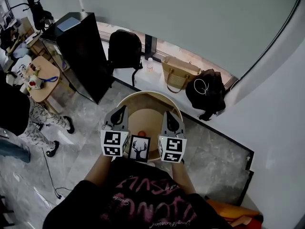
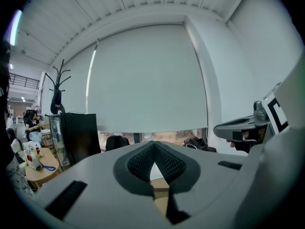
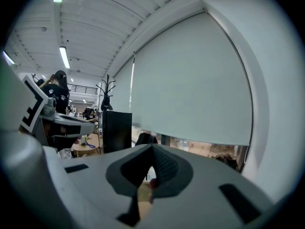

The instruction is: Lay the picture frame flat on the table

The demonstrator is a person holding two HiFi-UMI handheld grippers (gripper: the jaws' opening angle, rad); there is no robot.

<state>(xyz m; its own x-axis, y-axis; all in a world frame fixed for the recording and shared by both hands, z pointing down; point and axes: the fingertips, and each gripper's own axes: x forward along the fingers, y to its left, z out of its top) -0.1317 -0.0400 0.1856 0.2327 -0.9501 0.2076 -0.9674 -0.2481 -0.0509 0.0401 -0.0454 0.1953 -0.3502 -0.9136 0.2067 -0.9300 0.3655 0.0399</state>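
A black picture frame (image 1: 139, 149) with a deer silhouette stands upright at the near edge of a round wooden table (image 1: 143, 98). My left gripper (image 1: 122, 110) is held just left of the frame and my right gripper (image 1: 167, 114) just right of it, both pointing away over the table. Neither touches the frame. In the left gripper view the jaws (image 2: 153, 147) meet at their tips with nothing between them. The right gripper view shows the same at its tips (image 3: 152, 149). A small red object (image 1: 141, 132) lies on the table beyond the frame.
A tall black cabinet (image 1: 81, 51) stands far left. A black backpack (image 1: 125, 49), a small bottle (image 1: 149, 64), a tan bag (image 1: 178, 73) and a black bag (image 1: 207, 92) sit along the window ledge. A person (image 1: 19, 118) stands beside a small wooden table (image 1: 43, 78) at left.
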